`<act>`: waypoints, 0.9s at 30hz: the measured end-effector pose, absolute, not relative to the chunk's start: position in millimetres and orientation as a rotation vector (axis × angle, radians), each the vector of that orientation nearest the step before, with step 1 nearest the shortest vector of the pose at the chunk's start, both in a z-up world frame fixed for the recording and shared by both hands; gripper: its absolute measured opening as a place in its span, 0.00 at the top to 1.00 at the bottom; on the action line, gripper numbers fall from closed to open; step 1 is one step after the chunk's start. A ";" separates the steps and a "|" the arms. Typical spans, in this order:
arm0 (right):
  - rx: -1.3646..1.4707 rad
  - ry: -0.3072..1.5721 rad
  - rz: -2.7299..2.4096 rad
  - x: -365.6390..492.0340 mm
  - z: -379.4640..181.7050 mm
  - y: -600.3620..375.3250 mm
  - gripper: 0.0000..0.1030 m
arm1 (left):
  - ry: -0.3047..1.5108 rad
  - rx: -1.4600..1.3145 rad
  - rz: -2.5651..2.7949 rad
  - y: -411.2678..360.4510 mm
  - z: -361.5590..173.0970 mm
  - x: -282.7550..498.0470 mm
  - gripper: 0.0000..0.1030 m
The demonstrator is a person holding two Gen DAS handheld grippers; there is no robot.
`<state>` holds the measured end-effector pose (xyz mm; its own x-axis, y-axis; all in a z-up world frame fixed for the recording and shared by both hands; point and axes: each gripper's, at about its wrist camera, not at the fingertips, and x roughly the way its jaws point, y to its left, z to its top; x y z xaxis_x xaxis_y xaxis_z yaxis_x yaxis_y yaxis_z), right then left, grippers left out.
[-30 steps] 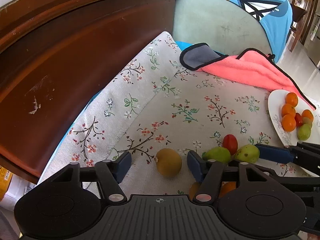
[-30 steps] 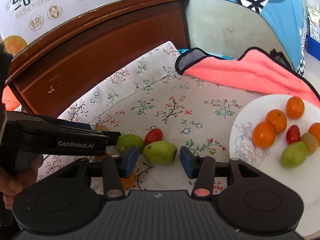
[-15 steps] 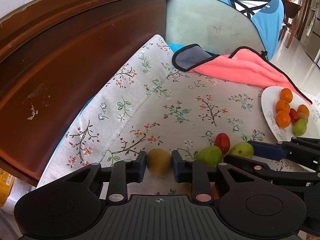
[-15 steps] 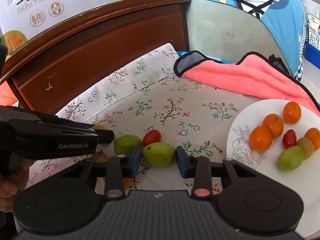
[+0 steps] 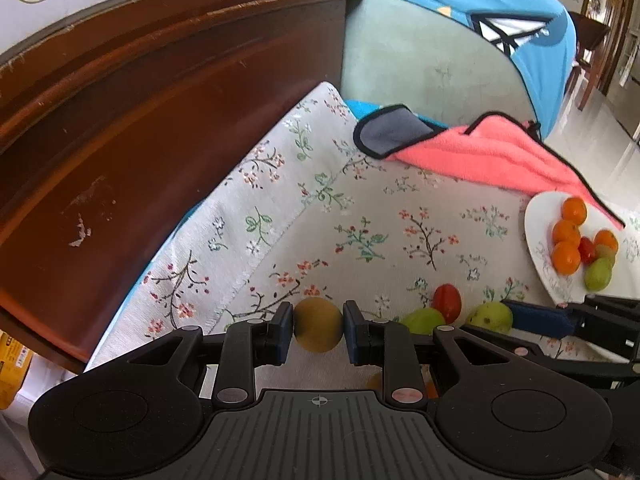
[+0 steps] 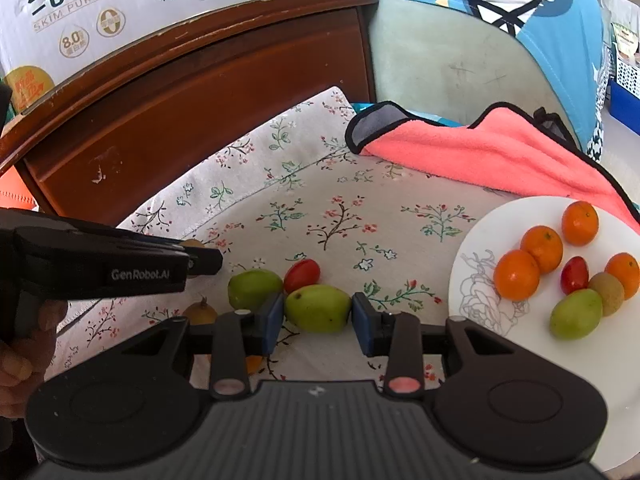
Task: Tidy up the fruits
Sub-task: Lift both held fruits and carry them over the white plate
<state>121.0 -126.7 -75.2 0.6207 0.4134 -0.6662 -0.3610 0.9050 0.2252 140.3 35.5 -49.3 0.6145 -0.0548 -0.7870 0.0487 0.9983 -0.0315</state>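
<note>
My left gripper (image 5: 318,330) is shut on a round yellow-brown fruit (image 5: 318,330) on the floral cloth (image 5: 360,216). My right gripper (image 6: 318,312) is shut on a green fruit (image 6: 318,307); both blue pads touch its sides. Just behind it lie a second green fruit (image 6: 253,289) and a red tomato (image 6: 302,275). A small brown fruit (image 6: 200,312) sits to the left, below the left gripper's black body (image 6: 112,268). The white plate (image 6: 472,256) at right holds several oranges, a tomato, a brown fruit and a green one.
A dark wooden headboard (image 5: 140,128) runs along the left. A pink cloth with black trim (image 6: 480,152) lies at the back, against a blue-covered cushion (image 6: 460,8). A milk carton box (image 6: 120,4) stands behind the headboard. A person's hand (image 6: 20,360) holds the left gripper.
Both grippers closed: the left one's wide jaws came in onto the yellow-brown fruit, and the right one's jaws narrowed onto the green fruit. Neither hand shifted noticeably.
</note>
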 end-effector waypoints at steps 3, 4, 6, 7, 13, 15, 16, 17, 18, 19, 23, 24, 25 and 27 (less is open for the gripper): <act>0.088 0.775 0.446 119.6 -72.5 -129.8 0.64 | 0.895 -0.025 -0.062 36.5 -44.0 141.3 0.77; 0.094 0.771 0.446 119.0 -71.0 -131.4 0.64 | 0.890 -0.027 -0.064 35.9 -42.2 141.3 0.77; 0.101 0.762 0.445 118.2 -67.3 -134.9 0.64 | 0.881 -0.036 -0.070 33.9 -38.0 141.0 0.77; 0.104 0.757 0.445 117.7 -65.0 -136.6 0.64 | 0.876 -0.042 -0.076 32.5 -35.4 140.6 0.77; 0.142 0.723 0.430 114.8 -49.2 -154.8 0.64 | 0.835 -0.067 -0.132 16.3 -18.3 136.6 0.77; 0.157 0.714 0.422 114.2 -44.4 -163.3 0.64 | 0.824 -0.071 -0.153 8.1 -13.2 135.2 0.77; 0.163 0.708 0.415 113.5 -41.5 -168.8 0.64 | 0.820 -0.072 -0.161 4.2 -11.6 134.7 0.77; 0.170 0.701 0.407 113.0 -38.9 -174.2 0.64 | 0.815 -0.071 -0.169 0.0 -10.2 134.8 0.77; 0.175 0.697 0.401 112.4 -36.6 -179.0 0.64 | 0.812 -0.070 -0.178 -5.1 -8.8 134.8 0.77; 0.182 0.691 0.393 111.6 -34.2 -185.1 0.64 | 0.810 -0.070 -0.187 -10.1 -7.8 135.0 0.77; 0.214 0.672 0.351 110.5 -26.6 -210.4 0.64 | 0.807 -0.077 -0.223 -30.0 -6.1 136.1 0.77; 0.226 0.669 0.337 110.8 -24.9 -217.8 0.64 | 0.806 -0.078 -0.234 -35.7 -5.6 136.7 0.77; 0.239 0.665 0.322 110.9 -23.1 -225.9 0.64 | 0.804 -0.079 -0.245 -41.8 -5.2 137.2 0.77; 0.254 0.656 0.291 110.9 -20.4 -240.9 0.64 | 0.803 -0.078 -0.267 -54.5 -4.8 137.8 0.77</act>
